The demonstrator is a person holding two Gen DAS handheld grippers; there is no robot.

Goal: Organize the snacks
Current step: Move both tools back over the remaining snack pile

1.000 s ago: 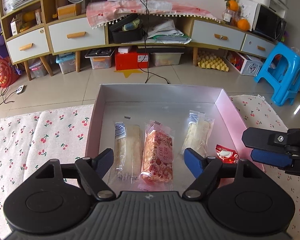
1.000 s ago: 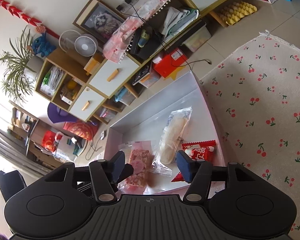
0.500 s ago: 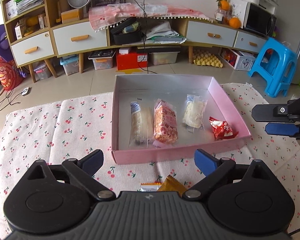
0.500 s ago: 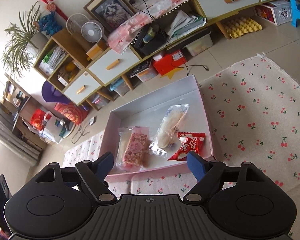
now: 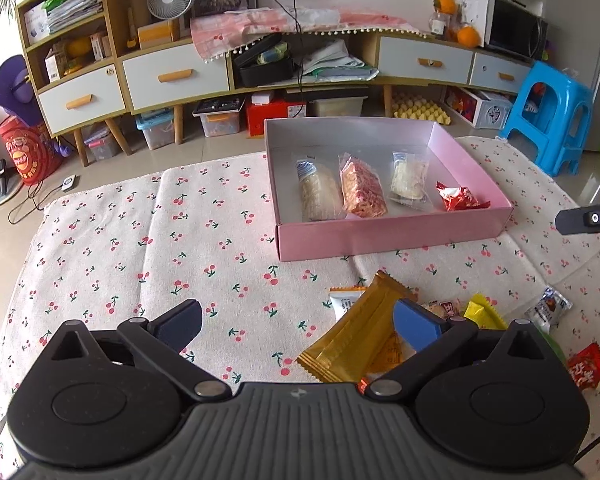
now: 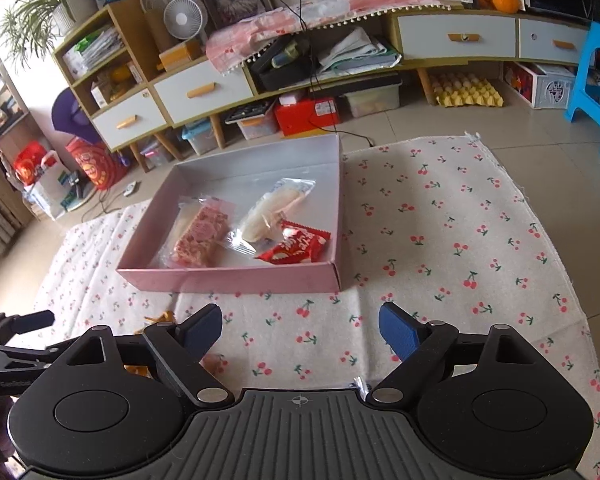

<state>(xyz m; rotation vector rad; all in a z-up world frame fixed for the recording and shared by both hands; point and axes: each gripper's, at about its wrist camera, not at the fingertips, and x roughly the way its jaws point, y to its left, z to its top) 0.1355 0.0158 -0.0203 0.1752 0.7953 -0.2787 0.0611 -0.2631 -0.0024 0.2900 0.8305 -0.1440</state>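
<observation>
Left wrist view: left gripper (image 5: 298,322) spread wide, nothing between its fingers, above the cherry-print cloth (image 5: 100,248). Just ahead of its right finger (image 5: 414,326) lies a gold wrapper (image 5: 356,340), tilted, partly covering a white-and-orange packet (image 5: 342,300). Further right of that finger, a loose cluster on the cloth: yellow packet (image 5: 484,312), small white packet (image 5: 548,308), red packet (image 5: 590,372) at the far right edge. Whether these touch one another I cannot tell.

Ahead and slightly right, well apart from the fingers, the pink box (image 5: 392,232) sits on the cloth. Inside, left to right: pale bar (image 5: 318,194), pink bar (image 5: 362,192), clear bag (image 5: 410,178), red candy (image 5: 458,198). The pale and pink bars lie side by side, close; the red candy lies nearest the right wall. One finger of the right gripper (image 5: 588,220) enters from the right edge, beside the box's right front corner.

Right wrist view: right gripper (image 6: 300,330) also spread wide and empty, over bare cloth (image 6: 440,240). Box (image 6: 236,280) ahead and left of it; pink bar (image 6: 200,236), clear bag (image 6: 270,212) and red candy (image 6: 296,246) visible inside, the candy touching the bag's near end. The left gripper (image 6: 16,328) shows at the left edge.

Beyond the cloth: floor, then a low cabinet (image 5: 172,76) and a blue stool (image 5: 548,116).
</observation>
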